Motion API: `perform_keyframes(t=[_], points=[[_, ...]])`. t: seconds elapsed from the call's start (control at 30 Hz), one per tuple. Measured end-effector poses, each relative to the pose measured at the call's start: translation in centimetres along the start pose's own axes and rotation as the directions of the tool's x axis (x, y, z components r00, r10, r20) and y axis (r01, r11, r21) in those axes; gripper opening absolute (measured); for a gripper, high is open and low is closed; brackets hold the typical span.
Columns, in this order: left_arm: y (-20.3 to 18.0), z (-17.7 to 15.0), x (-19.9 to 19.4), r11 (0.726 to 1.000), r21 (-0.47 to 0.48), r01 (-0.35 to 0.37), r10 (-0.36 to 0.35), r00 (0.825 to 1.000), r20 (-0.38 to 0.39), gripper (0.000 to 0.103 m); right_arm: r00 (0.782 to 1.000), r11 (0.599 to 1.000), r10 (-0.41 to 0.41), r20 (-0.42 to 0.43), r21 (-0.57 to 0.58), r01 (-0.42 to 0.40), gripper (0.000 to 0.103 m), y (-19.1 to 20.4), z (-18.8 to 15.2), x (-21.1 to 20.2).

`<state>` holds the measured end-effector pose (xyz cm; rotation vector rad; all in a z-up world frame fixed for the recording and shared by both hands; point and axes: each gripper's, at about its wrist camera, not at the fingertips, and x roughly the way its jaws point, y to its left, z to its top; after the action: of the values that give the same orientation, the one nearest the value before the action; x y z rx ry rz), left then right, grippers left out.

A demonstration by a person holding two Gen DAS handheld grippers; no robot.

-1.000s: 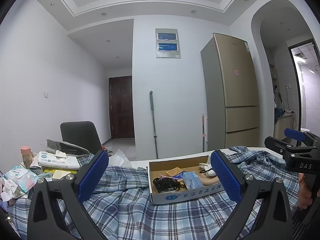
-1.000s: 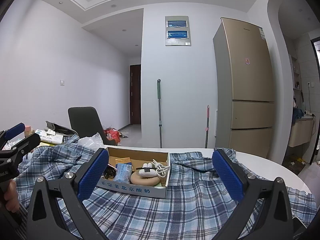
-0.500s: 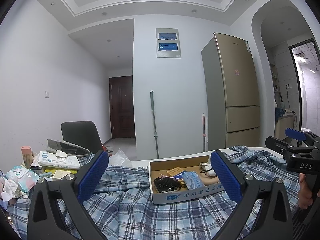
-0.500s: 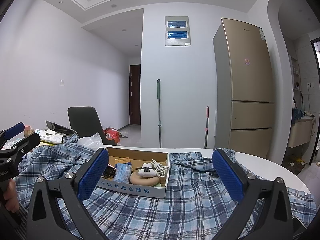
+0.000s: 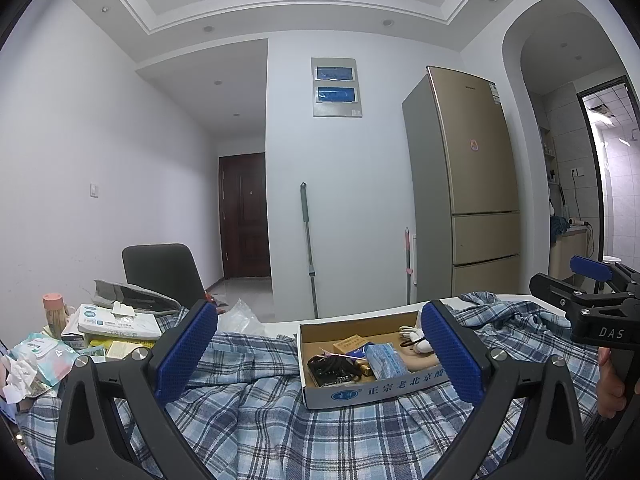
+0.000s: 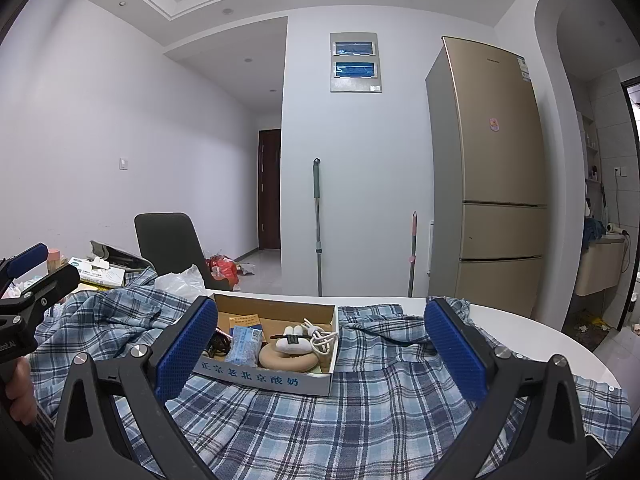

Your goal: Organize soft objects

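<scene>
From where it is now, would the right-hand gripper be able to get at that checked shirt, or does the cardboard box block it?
Probably yes. The right gripper is open and empty, and the plaid shirt lies bare right under its fingers. The cardboard box sits on the shirt farther back, covering only that part.

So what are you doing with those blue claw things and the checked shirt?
A person holds a claw in each hand above a blue plaid shirt spread over the white table. The left claw and right claw are both open and hold nothing. A cardboard box of small bits sits on the shirt, so tidying hasn't started.
</scene>
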<state>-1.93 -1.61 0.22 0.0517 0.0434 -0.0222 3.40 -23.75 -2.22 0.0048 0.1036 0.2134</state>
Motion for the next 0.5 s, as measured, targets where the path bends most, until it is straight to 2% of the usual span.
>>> perform_keyframes(t=[0.5], points=[[-0.02, -0.04, -0.08, 1.000, 0.004, -0.001, 0.001, 1.000, 0.000, 0.103, 1.000, 1.000, 0.000, -0.005, 0.001, 0.000, 0.103, -0.12, -0.11, 0.01]])
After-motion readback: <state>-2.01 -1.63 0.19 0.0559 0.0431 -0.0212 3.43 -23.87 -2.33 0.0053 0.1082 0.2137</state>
